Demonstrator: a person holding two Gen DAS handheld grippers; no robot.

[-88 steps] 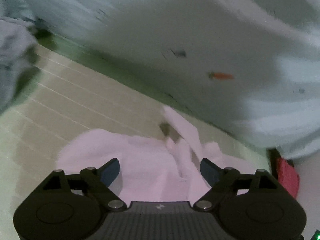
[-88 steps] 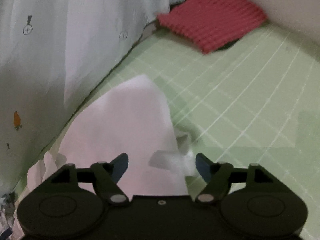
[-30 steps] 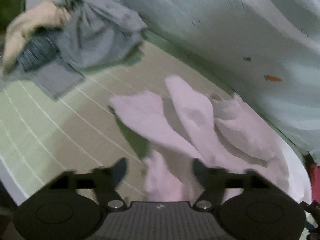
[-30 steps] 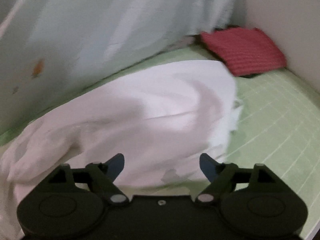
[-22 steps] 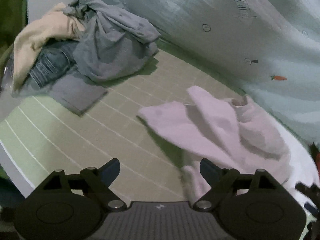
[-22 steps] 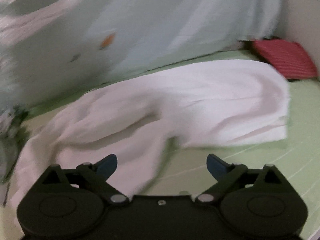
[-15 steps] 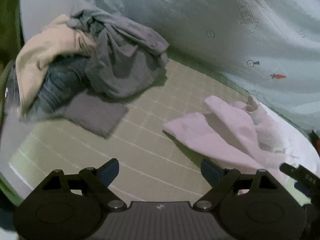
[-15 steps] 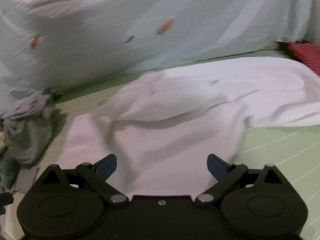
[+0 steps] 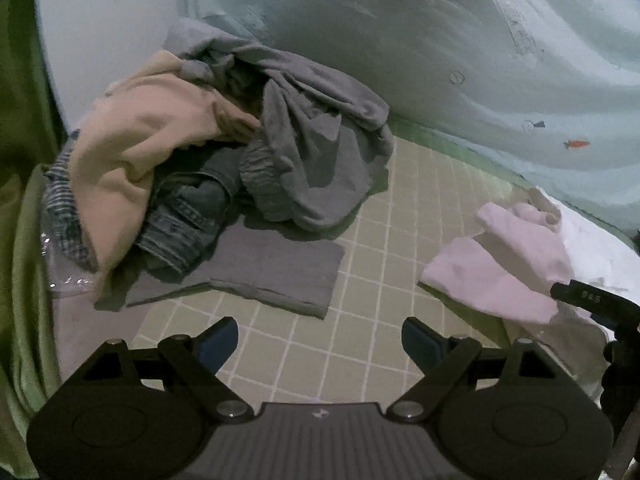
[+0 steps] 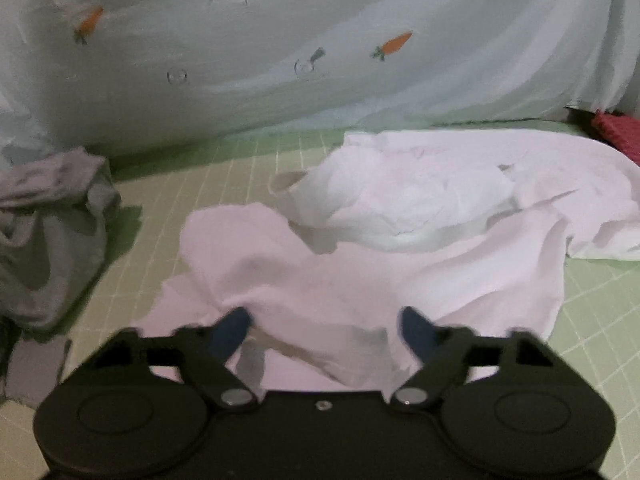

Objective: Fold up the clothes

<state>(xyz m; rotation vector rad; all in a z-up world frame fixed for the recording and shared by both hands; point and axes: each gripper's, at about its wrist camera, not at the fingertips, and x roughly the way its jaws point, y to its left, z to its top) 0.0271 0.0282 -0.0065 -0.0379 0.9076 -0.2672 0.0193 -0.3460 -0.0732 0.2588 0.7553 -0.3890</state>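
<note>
A crumpled pale pink-white garment (image 10: 360,248) lies spread on the green checked bed sheet (image 10: 592,320). My right gripper (image 10: 324,320) hangs just over its near edge. The jaws are closing, blurred, with a fold of the cloth between them, and the pads stand apart from it. In the left wrist view the same garment (image 9: 508,264) lies at the right. My left gripper (image 9: 318,340) is open above bare sheet (image 9: 360,360) with nothing between its fingers. A black right-gripper finger (image 9: 580,298) pokes in at that view's right edge.
A heap of clothes sits at the left: a beige garment (image 9: 140,140), jeans (image 9: 188,220) and a grey top (image 9: 312,152) over a flat grey piece (image 9: 280,268). A pale curtain with carrots (image 10: 280,40) runs behind. A red knit (image 10: 620,132) lies far right.
Both views have swung left: the left one off the pink garment onto the clothes heap, the right one along the garment to its left end. The right jaws have narrowed.
</note>
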